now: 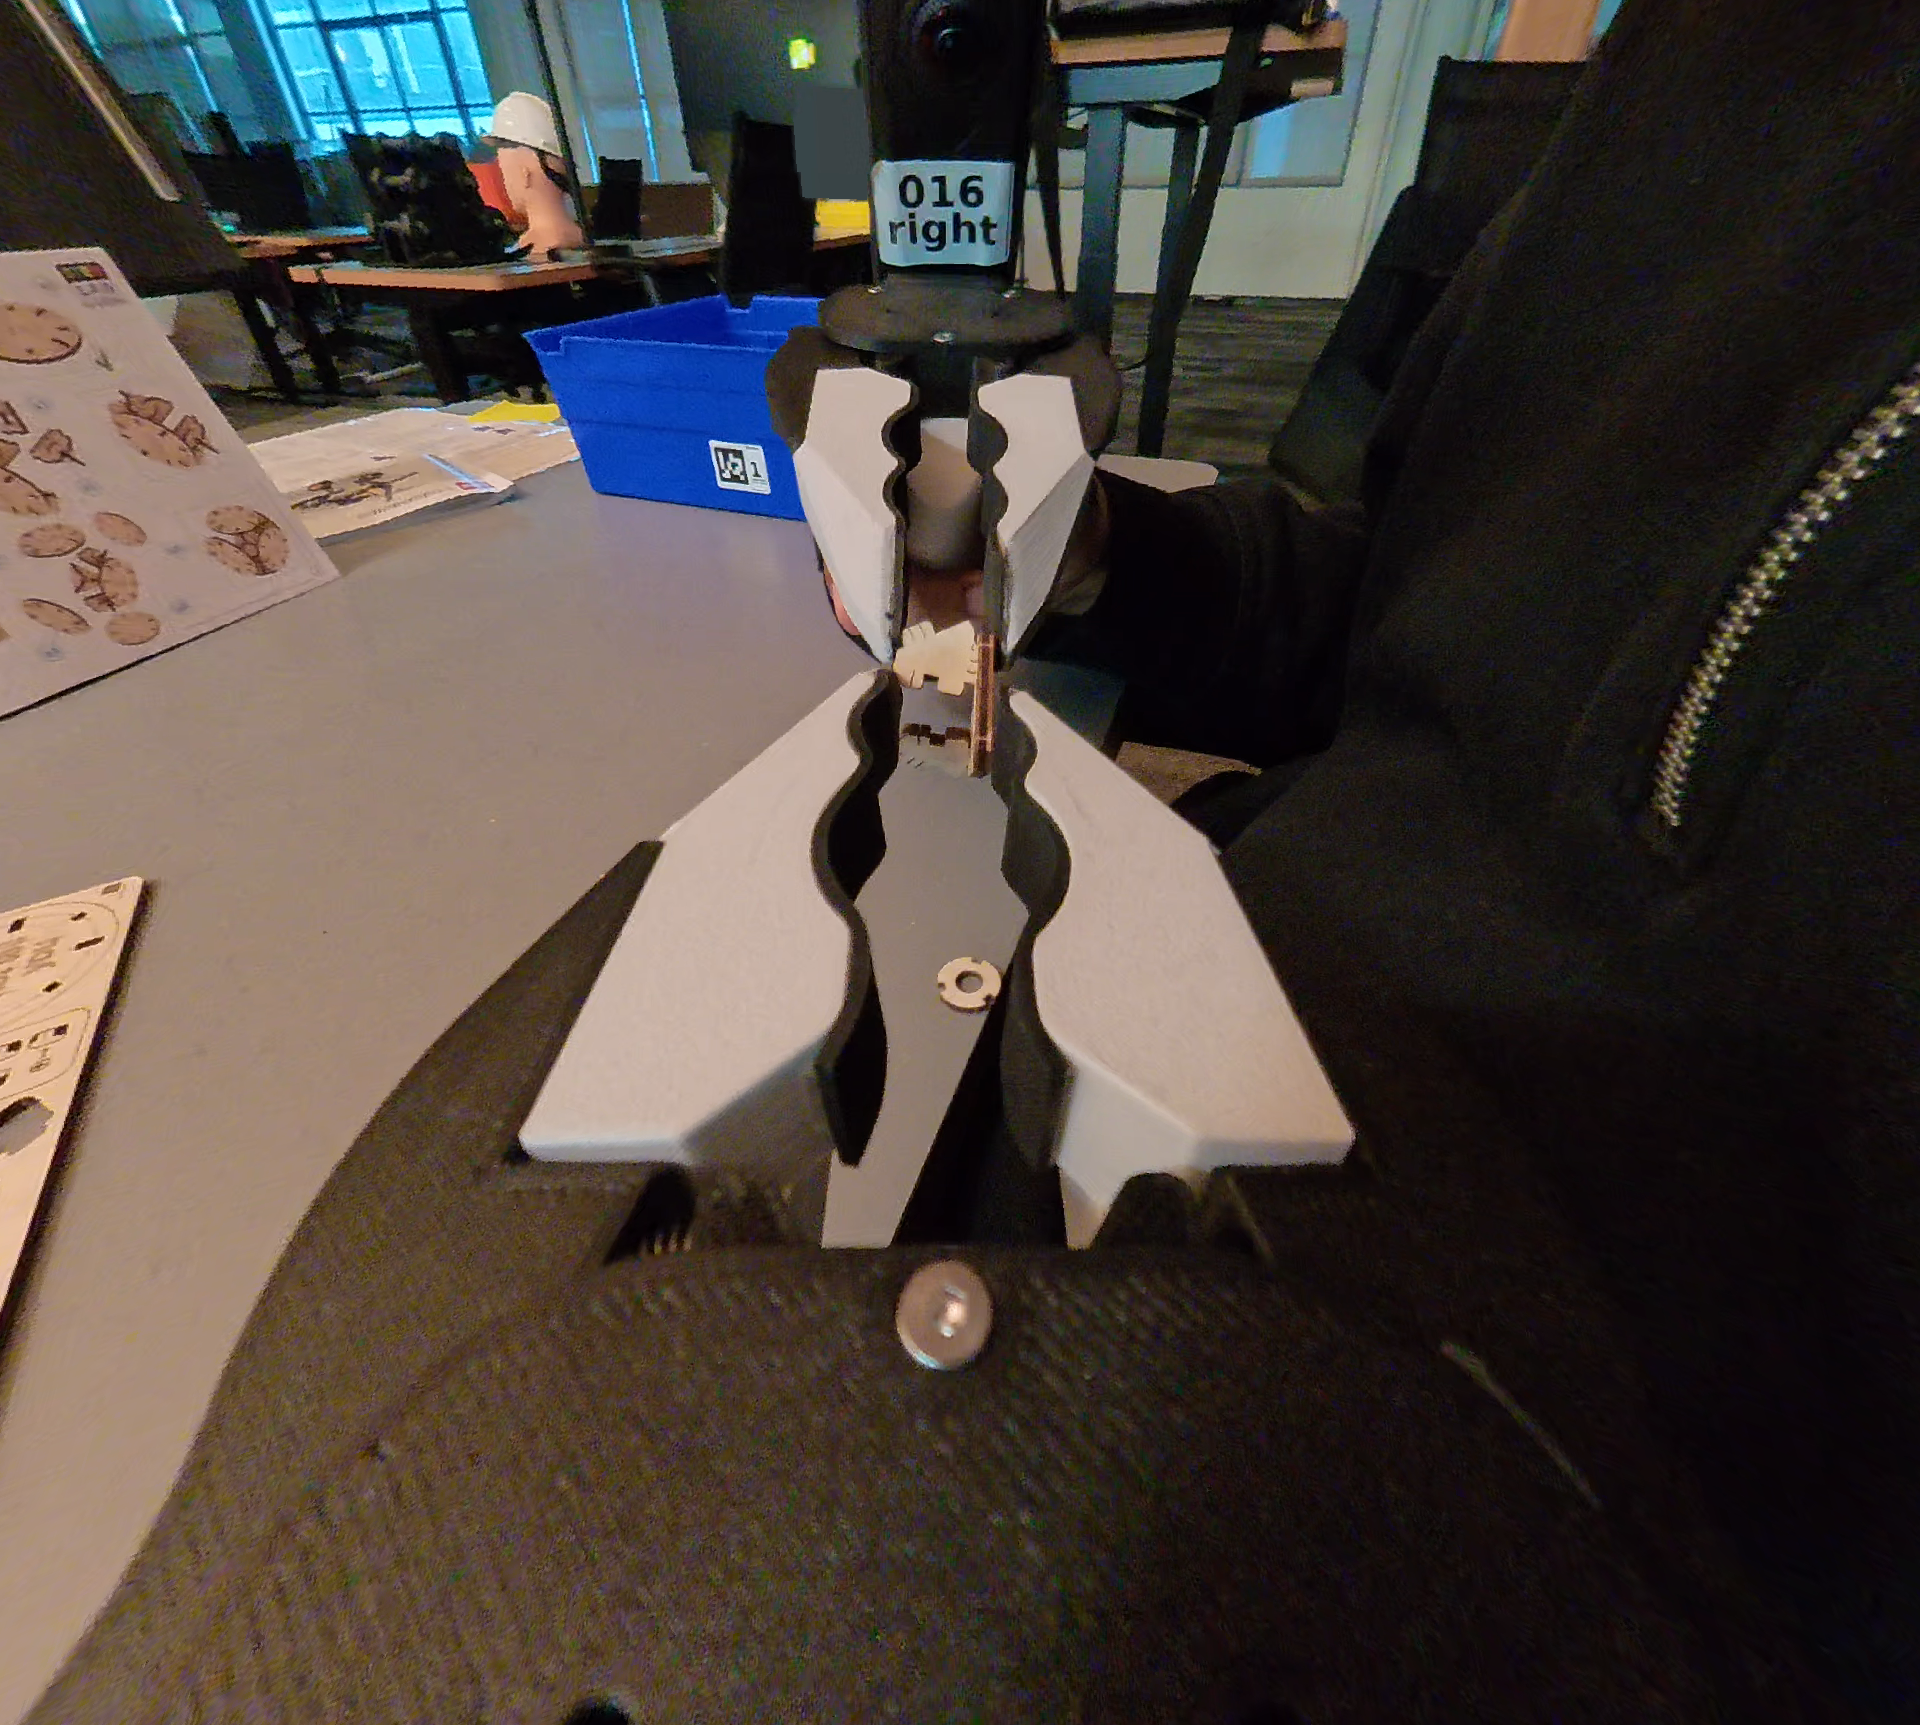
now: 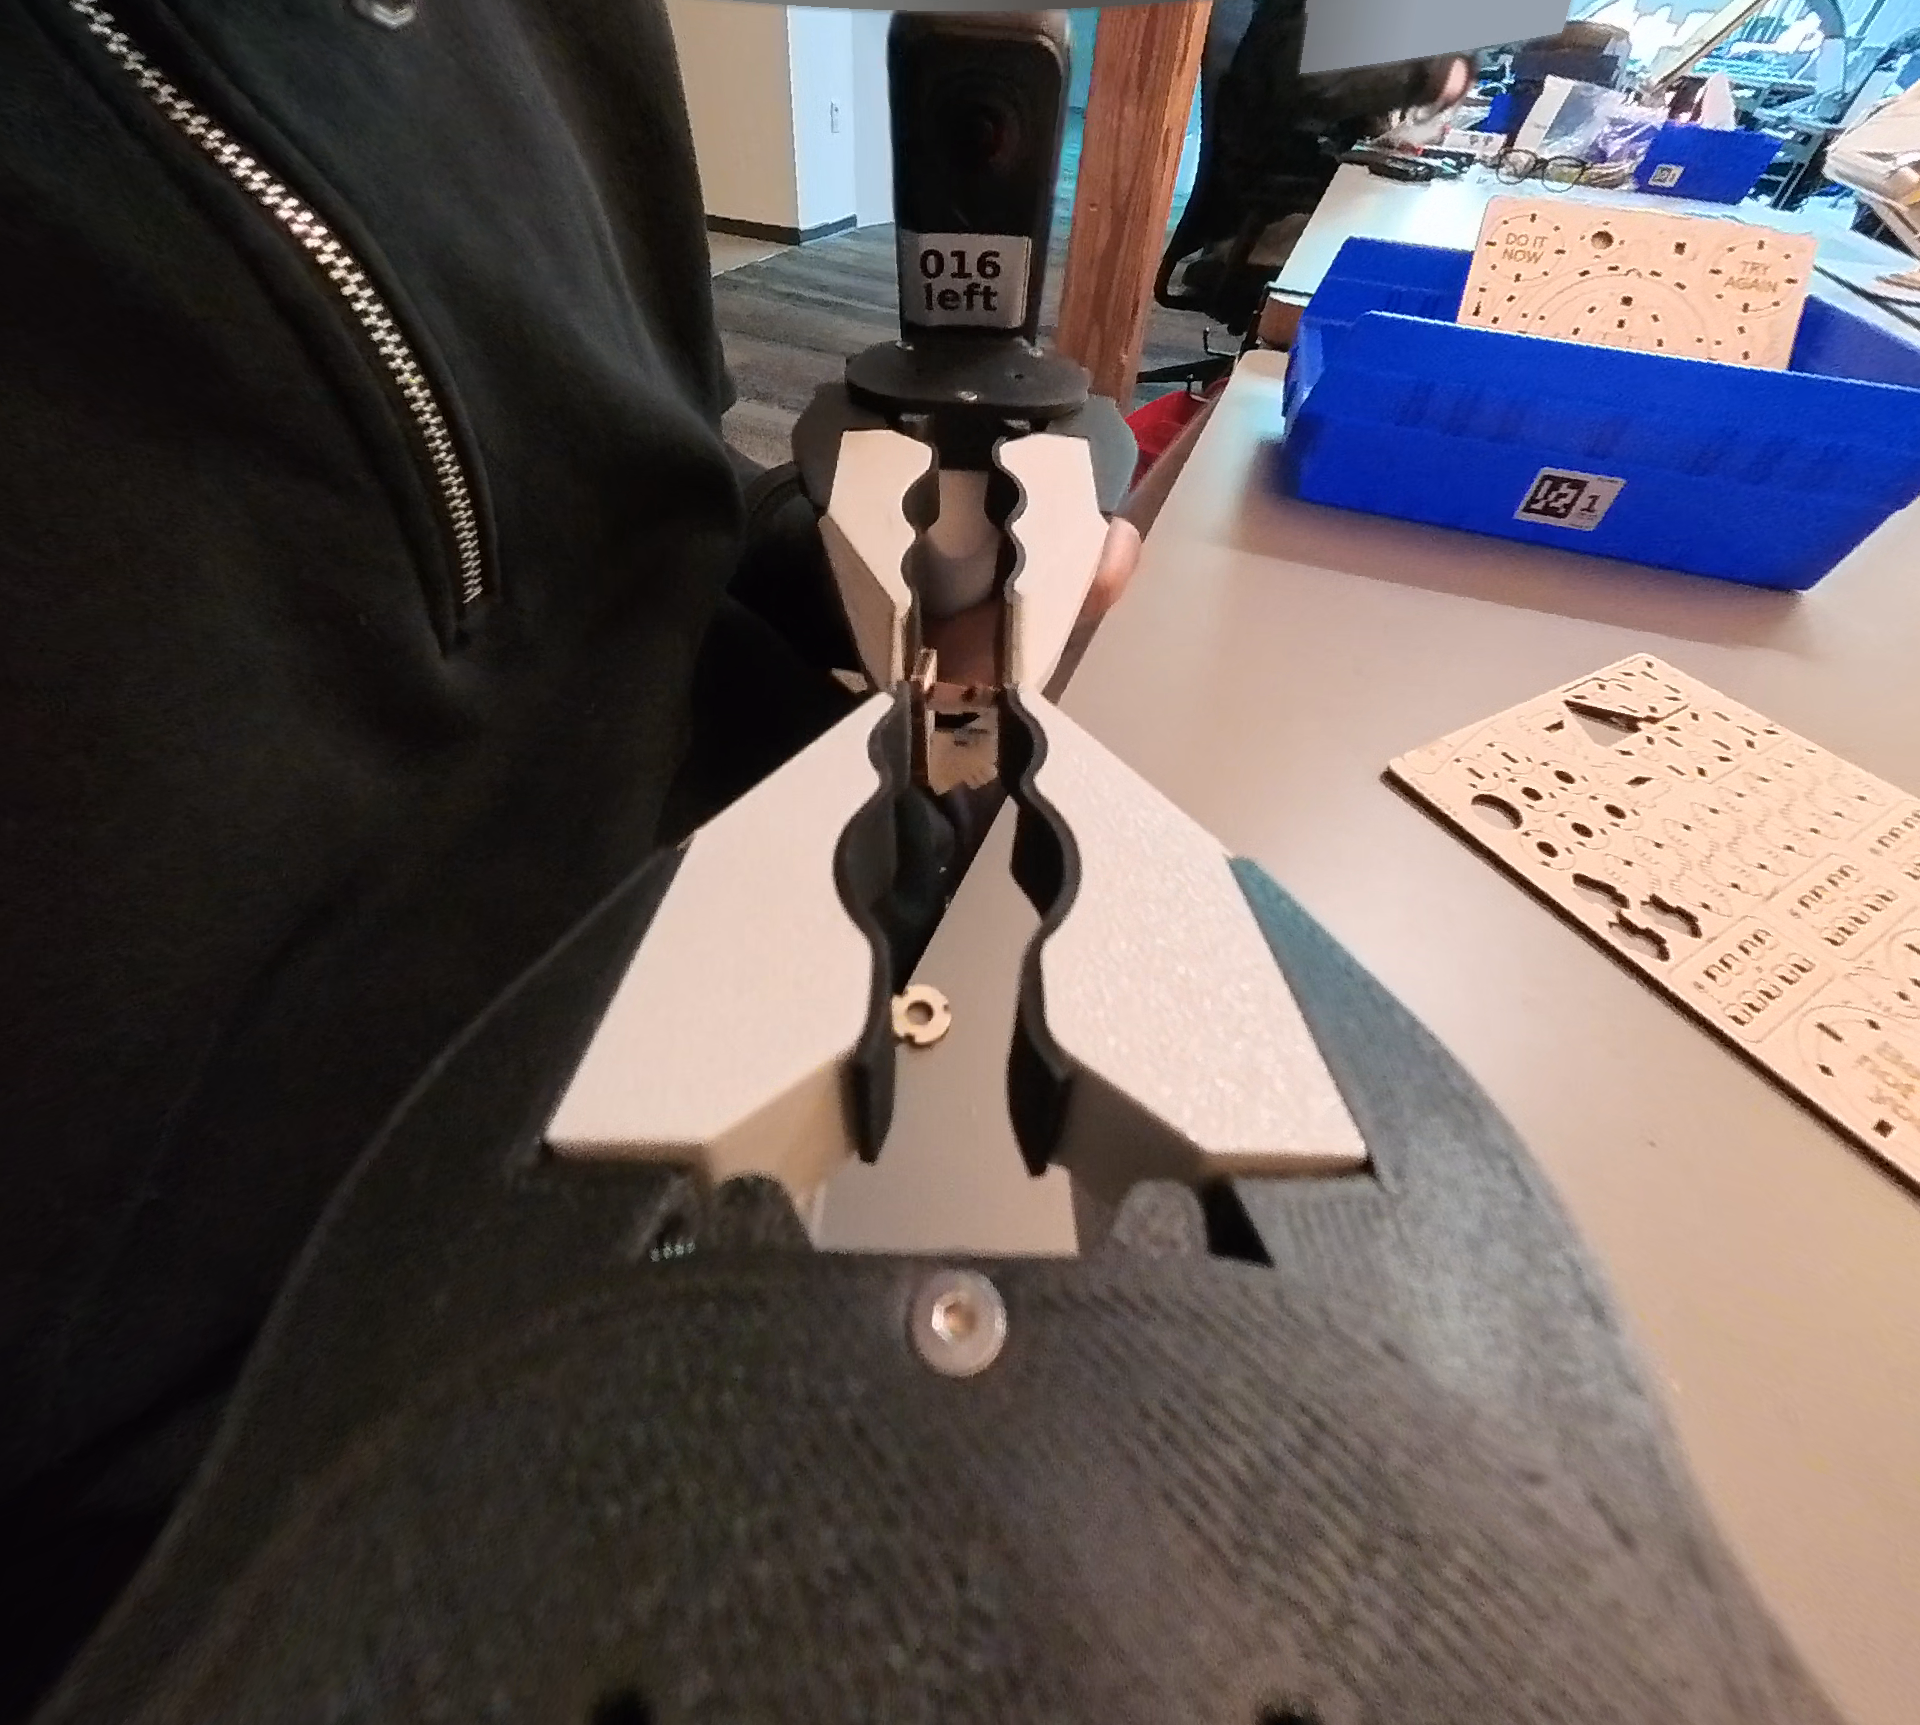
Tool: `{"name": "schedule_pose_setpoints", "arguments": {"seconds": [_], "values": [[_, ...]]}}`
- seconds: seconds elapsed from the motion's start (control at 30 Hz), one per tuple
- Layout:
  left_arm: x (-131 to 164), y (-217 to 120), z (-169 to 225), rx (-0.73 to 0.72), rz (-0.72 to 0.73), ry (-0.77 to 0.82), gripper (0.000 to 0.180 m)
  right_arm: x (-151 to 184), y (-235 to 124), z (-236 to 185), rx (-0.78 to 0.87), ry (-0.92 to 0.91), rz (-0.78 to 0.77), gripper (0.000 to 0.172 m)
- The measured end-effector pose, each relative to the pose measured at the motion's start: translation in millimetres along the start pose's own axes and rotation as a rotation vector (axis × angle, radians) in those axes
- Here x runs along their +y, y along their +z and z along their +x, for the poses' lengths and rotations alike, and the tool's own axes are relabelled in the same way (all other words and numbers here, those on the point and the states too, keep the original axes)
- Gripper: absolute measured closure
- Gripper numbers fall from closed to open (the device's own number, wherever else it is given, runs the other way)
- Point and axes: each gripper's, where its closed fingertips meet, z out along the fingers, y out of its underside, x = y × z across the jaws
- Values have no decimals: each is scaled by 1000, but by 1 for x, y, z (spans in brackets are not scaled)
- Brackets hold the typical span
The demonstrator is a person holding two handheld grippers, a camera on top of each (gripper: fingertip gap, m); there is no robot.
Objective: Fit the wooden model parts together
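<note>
While the two hand-held grippers meet tip to tip above the near rim of the flat grey table [image 1: 416, 792], a small pale plywood assembly of slotted, toothed plates [image 1: 940, 688] sits between both pairs of fingertips, lifted off the tabletop.

Left gripper [image 1: 948, 699]: fingers drawn in to a narrow gap and pinching the assembly. One thin plate lies edge-on against the inner finger, and a slotted cross-piece spans to the other.

Right gripper [image 2: 948, 719]: fingers likewise narrowed and pressed on the same assembly from the opposite end. Its toothed part shows at those tips in the left wrist view.

Directly below, a small wooden ring with a centre hole [image 1: 968, 984] lies loose on the table, untouched.

Edges and room:
- The person's black zip-front jacket [image 2: 312, 428] stands just beside the grippers on the body side, so there is little room there.
- The table rim runs close under the meeting point.
- Open grey surface lies on the far side.
- A flat plywood sheet with punched-out shapes [image 2: 1662, 865] lies near.
- A blue plastic bin [image 2: 1558, 449] holding another cut sheet is well apart.
- A printed parts sheet [image 1: 125, 480] and a paper booklet [image 1: 395, 470] lie well apart.
</note>
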Motion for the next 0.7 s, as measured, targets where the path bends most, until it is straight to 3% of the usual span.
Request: {"name": "schedule_pose_setpoints", "arguments": {"seconds": [0.57, 0.7], "values": [[17, 7, 1, 42, -89, -76, 165, 17, -4, -2, -36, 48, -93, 157], [9, 8, -18, -41, -43, -105, 164, 11, -8, 15, 56, 30, -38, 157]]}}
